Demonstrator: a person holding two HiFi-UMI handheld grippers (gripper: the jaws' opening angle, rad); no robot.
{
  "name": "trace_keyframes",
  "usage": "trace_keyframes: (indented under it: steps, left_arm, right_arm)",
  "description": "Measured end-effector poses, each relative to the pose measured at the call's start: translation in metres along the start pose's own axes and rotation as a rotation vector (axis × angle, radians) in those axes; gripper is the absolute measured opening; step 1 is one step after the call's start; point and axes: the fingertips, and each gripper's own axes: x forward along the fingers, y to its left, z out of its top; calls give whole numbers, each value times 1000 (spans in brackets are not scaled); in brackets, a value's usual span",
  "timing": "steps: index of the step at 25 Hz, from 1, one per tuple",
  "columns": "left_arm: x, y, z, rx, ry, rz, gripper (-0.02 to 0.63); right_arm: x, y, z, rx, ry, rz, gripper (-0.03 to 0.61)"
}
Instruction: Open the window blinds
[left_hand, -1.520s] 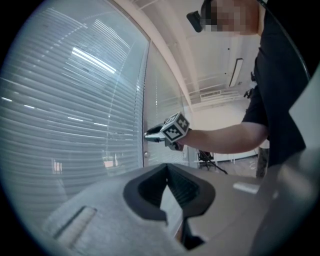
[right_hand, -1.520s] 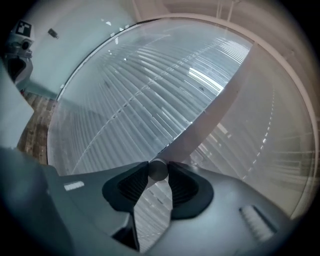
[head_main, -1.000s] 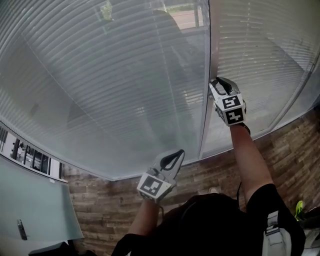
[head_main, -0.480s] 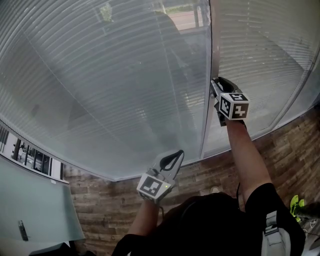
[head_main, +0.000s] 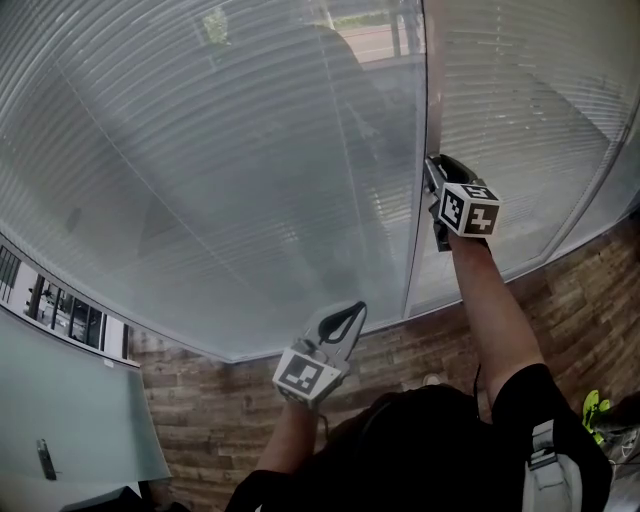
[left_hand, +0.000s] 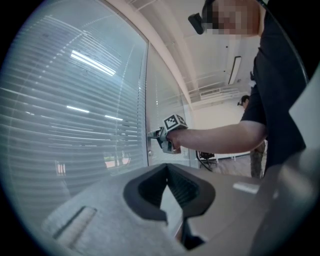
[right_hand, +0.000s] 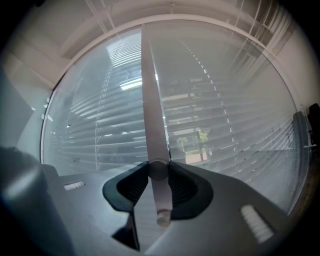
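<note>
Right gripper (right_hand: 159, 171) fingers (right_hand: 131, 186) clamped on the thin wand (right_hand: 151, 100) beside the blinds (head_main: 220, 150), left gripper (head_main: 355, 309) low, fingers closed, empty.

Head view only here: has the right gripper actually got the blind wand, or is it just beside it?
Observer: In the right gripper view the right gripper is shut on the wand, jaws pressing both sides.
Operator: Where along it?
Observer: Near its free end, which shows just past the jaws.
Operator: Left gripper?
Observer: Its own view shows the left gripper shut, nothing between the jaws, not touching the blinds.
</note>
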Motion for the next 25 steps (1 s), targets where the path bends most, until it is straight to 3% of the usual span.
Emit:
trace_keyframes:
  steps: [15,19,22,25]
  left_arm:
    - [0,0,2,3,-7,5,3]
    - [3,3,-7,33,-25,9,4]
    - [7,2,-8,25,-26,-1,4]
    - [12,-3,-3,11,-23,-13,4]
  right_arm:
    - [2,1,0,-32,4,12,124]
    - [-2,3,0,-58,4,42,156]
    - [-7,4,-3,-121,13,56,181]
    - [-12,3,-8,-280,45,47,193]
